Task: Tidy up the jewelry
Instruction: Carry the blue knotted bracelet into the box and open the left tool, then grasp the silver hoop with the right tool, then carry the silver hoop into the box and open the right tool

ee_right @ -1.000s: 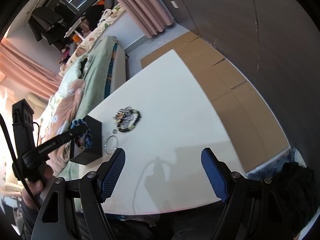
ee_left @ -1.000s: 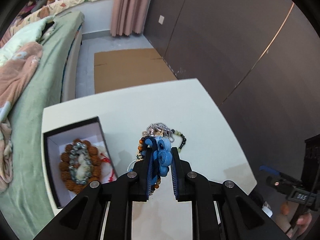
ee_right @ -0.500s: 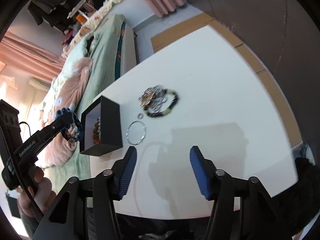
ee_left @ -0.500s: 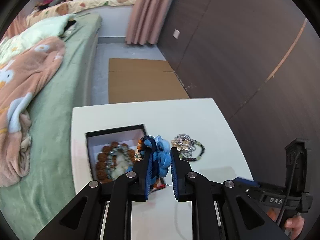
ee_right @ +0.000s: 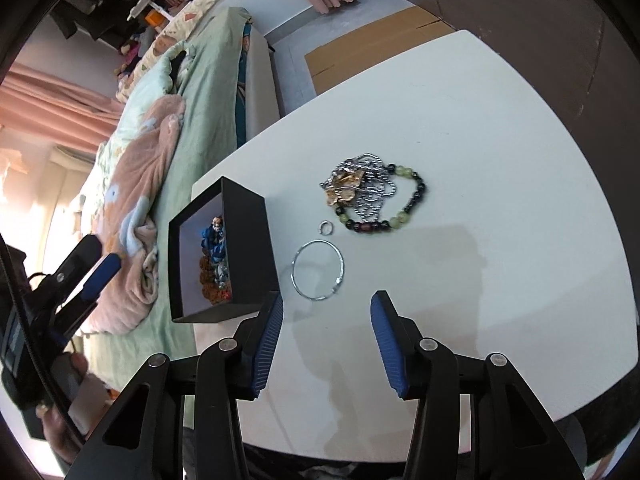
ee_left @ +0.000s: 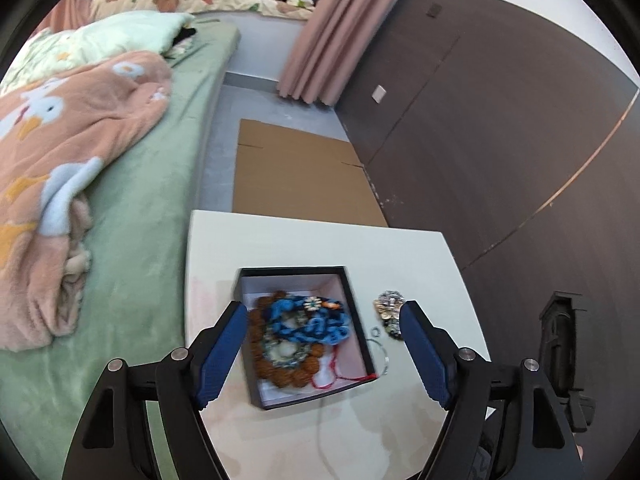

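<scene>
— Left gripper (ee_left: 322, 354)?

— My jaws have just been opening, now wide and empty over the box (ee_left: 256, 280); the blue piece (ee_left: 310, 322) lies inside.

— Right?

— My right gripper (ee_right: 326, 334) has been closing, half-open, empty, aimed at the bangle (ee_right: 318, 270) beside the box, probably next in.

White surface (ee_right: 460, 128) bearing a black box (ee_left: 298, 399) with pale lining; inside, a blue braided piece (ee_left: 308, 322) over russet-brown beads (ee_left: 280, 372) and a red cord (ee_left: 340, 378). Beside it: silver hoop (ee_right: 318, 270), silver chain (ee_right: 372, 196), gold-toned ornament (ee_right: 344, 190), bracelet (ee_right: 404, 210) of pale green and black beads. Bed (ee_left: 132, 240) sage green; blanket (ee_left: 68, 132) peach with white-and-blue duck pattern. Curtain (ee_left: 320, 32) dusty pink; cardboard (ee_left: 296, 176) tan.
</scene>
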Motion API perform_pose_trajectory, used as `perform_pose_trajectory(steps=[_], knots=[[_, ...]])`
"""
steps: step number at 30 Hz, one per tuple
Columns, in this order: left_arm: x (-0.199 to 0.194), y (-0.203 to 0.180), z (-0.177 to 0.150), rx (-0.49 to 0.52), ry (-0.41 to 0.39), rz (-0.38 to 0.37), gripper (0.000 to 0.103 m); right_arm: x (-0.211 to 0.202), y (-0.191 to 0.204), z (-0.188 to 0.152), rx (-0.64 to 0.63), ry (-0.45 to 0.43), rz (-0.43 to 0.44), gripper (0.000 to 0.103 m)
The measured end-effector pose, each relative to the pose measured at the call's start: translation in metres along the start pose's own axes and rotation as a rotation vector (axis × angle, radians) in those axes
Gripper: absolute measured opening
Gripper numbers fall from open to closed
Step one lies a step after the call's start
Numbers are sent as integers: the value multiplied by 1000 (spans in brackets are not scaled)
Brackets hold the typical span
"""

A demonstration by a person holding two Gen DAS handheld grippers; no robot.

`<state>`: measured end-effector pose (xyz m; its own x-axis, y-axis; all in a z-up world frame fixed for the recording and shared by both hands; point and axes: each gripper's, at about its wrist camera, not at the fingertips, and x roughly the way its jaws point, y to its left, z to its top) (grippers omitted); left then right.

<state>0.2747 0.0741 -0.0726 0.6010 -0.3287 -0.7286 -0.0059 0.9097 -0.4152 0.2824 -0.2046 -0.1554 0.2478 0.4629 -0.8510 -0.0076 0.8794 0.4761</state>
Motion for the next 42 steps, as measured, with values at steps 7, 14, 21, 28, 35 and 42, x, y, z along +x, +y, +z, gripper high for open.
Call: perform_pose_trajectory(steps=[7, 14, 21, 28, 35, 42], knots=[[-18, 29, -11, -29, -16, 26, 79, 28, 13, 1, -24, 35, -91, 48], [-31, 49, -21, -63, -24, 44, 79, 44, 11, 3, -22, 59, -160, 37], [-46, 68, -34, -75, -24, 74, 79, 57, 26, 0, -55, 52, -295, 27], [-48, 71, -38, -85, -24, 77, 79, 48, 16, -3, -54, 49, -295, 3], [-44, 61, -35, -67, -23, 63, 79, -10, -12, -2, 27, -45, -120, 3], [-43, 48, -29, -36, -35, 63, 79, -48, 8, 10, -15, -108, -32, 3]])
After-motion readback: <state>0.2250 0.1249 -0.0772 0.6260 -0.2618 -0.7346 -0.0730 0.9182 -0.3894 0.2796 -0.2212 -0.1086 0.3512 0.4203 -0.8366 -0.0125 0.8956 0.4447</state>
